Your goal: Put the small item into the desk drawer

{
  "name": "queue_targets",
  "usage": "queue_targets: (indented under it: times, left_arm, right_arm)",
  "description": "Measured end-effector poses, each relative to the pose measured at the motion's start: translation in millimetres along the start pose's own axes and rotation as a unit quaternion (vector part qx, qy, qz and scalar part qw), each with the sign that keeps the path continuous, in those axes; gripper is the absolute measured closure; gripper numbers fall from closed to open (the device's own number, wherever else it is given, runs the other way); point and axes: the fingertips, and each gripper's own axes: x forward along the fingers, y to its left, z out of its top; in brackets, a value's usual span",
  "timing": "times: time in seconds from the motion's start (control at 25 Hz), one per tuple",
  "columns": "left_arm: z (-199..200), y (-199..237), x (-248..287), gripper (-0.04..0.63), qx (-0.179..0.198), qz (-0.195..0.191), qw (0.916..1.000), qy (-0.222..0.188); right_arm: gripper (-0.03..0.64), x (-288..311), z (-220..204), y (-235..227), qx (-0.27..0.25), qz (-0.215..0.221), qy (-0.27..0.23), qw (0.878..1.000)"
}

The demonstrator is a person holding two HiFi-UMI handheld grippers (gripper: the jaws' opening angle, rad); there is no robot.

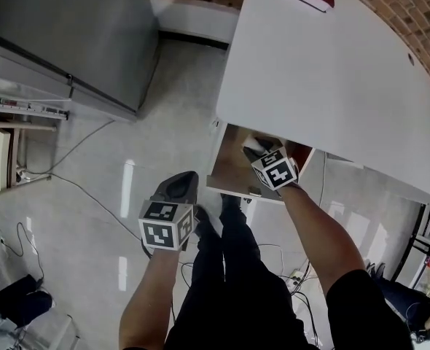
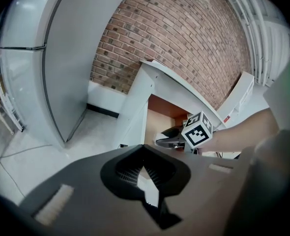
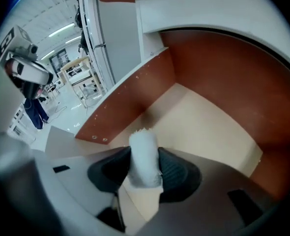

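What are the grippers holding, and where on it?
The right gripper pinches the small white item around its lower half; the left gripper is empty.

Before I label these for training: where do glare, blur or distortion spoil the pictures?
Head view: sharp, glare streaks the glossy floor. Left gripper view: fisheye bows the brick wall. Right gripper view: the white item in the tongs is soft, too near the lens.

a grey cabinet [image 1: 69, 35] stands near a brick wall [image 2: 174, 48], cables [image 1: 69, 152] trailing beside it.
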Motion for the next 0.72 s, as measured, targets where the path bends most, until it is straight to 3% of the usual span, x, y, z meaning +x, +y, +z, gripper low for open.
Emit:
queue_targets:
  times: [0.48, 0.72]
  left_arm:
    - [-25.0, 2.8, 13.1, 0.584, -0.022, -0.003, 0.9997, 0.01]
    - [-19.4, -13.7, 4.4, 0.584, -0.031, -0.014, 0.9994, 0.007]
  right_arm:
    - [0.449, 22.4, -7.9, -12.2, -0.034, -0.023, -0.001, 0.999]
    - [0.443, 15.0, -12.2, -11.6, 0.006, -0.011, 0.016, 1.0]
